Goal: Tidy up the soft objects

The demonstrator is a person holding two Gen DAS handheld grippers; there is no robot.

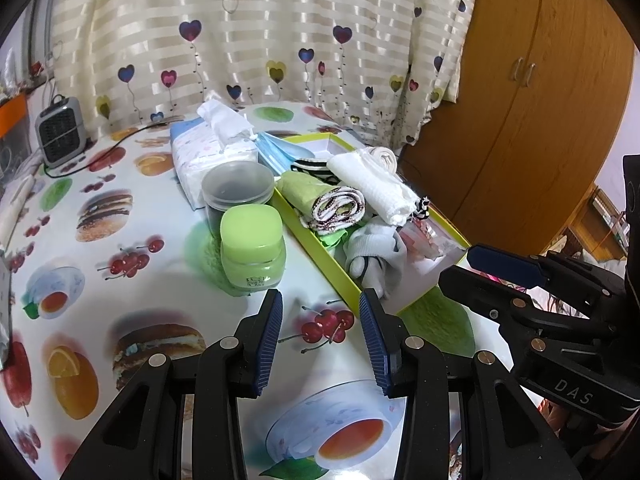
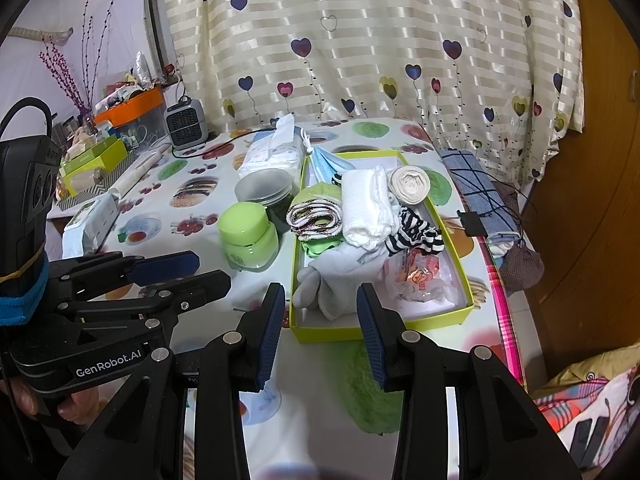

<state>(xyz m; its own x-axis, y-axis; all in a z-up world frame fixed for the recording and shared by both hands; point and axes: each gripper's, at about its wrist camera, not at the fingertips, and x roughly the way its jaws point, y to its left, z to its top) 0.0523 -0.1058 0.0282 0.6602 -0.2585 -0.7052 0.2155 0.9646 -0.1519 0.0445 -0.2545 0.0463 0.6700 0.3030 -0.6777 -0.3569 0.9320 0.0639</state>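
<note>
Blue ribbed pads on black plastic fingers filled the foreground of both wrist views: the left gripper point(image 1: 320, 336) and the right gripper point(image 2: 320, 334) were each seen with jaws parted and nothing between them, poised above the fruit-printed plastic tablecloth point(image 1: 132, 264). Just beyond the fingertips a shallow lime-green cardboard box point(image 2: 380, 326) was found, already packed with the soft things of the task. At its near end a grey knitted glove point(image 2: 328, 280) was draped partly over the rim, beside a crinkled clear wrapper with orange print point(image 2: 420, 276). Further in, a rolled green-and-white patterned cloth point(image 2: 316, 216), a rolled white waffle-weave towel point(image 2: 364, 212), a black-and-white striped sock point(image 2: 416, 236) and a cream fabric roll point(image 2: 409, 185) were packed side by side, with a blue face mask point(image 2: 328, 162) at the far end. Left of the box, a squat green-lidded jar point(image 1: 252, 248), a clear-lidded dark tub point(image 1: 238, 190) and a soft pack of tissues point(image 1: 212, 152) were noted. All the fabrics were judged light, limp and easily crushed; the glove would best be pinched at its bunched middle, so that it lifts as one piece without snagging its neighbours or dragging the light box.
</note>
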